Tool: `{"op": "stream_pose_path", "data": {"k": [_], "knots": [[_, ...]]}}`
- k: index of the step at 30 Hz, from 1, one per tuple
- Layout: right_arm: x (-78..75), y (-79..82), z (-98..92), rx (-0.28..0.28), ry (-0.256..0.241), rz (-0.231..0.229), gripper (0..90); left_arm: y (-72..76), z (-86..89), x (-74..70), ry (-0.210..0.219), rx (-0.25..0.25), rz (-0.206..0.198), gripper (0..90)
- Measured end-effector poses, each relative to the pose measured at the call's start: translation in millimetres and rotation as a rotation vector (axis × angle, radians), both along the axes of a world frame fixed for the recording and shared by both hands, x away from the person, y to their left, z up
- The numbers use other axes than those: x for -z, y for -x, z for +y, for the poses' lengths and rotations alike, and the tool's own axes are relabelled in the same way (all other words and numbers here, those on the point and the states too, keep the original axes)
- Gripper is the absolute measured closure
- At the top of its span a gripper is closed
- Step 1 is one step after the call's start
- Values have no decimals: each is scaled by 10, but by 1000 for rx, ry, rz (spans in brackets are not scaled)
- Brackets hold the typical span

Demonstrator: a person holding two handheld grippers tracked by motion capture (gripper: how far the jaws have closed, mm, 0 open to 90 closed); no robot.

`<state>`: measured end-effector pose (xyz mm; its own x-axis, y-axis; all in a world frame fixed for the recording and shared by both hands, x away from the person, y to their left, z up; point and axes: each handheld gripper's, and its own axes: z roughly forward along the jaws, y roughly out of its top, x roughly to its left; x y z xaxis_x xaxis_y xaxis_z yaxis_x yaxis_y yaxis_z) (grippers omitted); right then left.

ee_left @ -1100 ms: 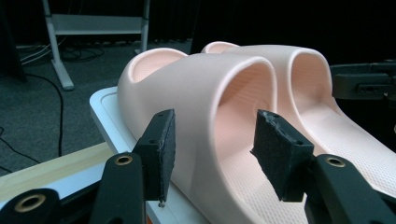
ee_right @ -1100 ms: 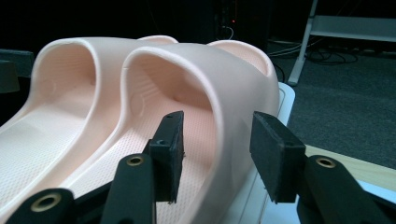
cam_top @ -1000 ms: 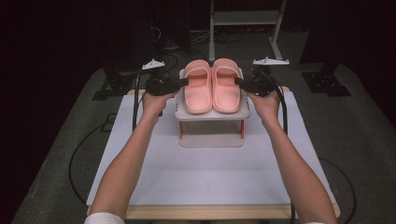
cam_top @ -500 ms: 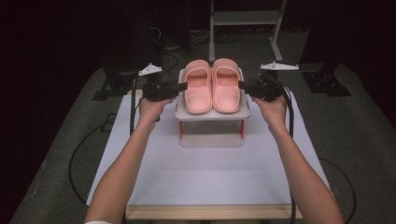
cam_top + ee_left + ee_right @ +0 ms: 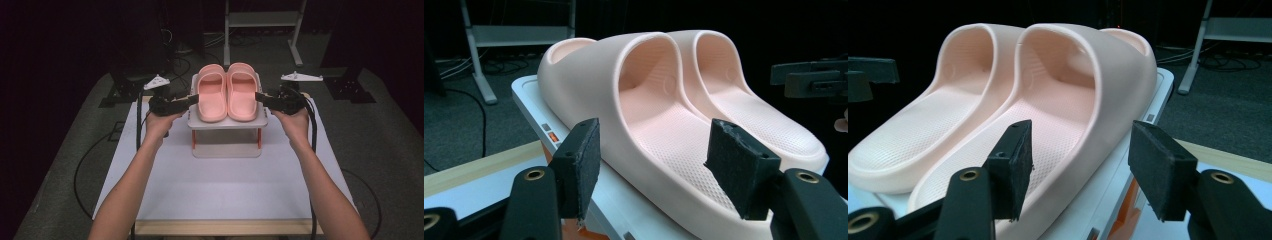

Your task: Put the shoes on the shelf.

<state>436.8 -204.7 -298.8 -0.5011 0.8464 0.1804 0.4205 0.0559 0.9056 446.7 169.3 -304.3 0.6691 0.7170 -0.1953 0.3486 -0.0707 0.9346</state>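
High view showed you with a gripper in each hand, one on either side of a pair of pink slide sandals on a small white stand (image 5: 227, 122) with orange legs, which stood toward the far half of the white desk (image 5: 220, 185). The left sandal (image 5: 211, 97) and the right sandal (image 5: 242, 95) lay side by side, touching along their inner edges, toes pointing away from you. Your left gripper (image 5: 192, 101) pointed inward at the outer edge of the left sandal, and your right gripper (image 5: 259, 97) pointed inward at the outer edge of the right sandal; both fingertips sat just beside the sandals at the level of the stand's top.

In the left gripper view, your fingers (image 5: 581, 165) were spread apart and grasped nothing, with the left sandal's (image 5: 644, 135) heel-side rim lying between and beyond them (whether a pad brushed the sole, you could not tell from this angle). The right gripper (image 5: 811, 80) showed at the far right.

In the right gripper view, your fingers (image 5: 1160, 170) were likewise released and wide, framing the outer wall of the right sandal (image 5: 1073, 110) without clamping it, and the stand's (image 5: 1158, 95) white edge ran beneath.
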Motion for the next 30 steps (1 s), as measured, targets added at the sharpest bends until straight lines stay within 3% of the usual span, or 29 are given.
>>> {"op": "stream_pose_path", "data": {"k": [30], "knots": [[197, 358, -185, -37, -25, 0, 312, 351, 177, 133, 1, 1, -11, 277]]}}
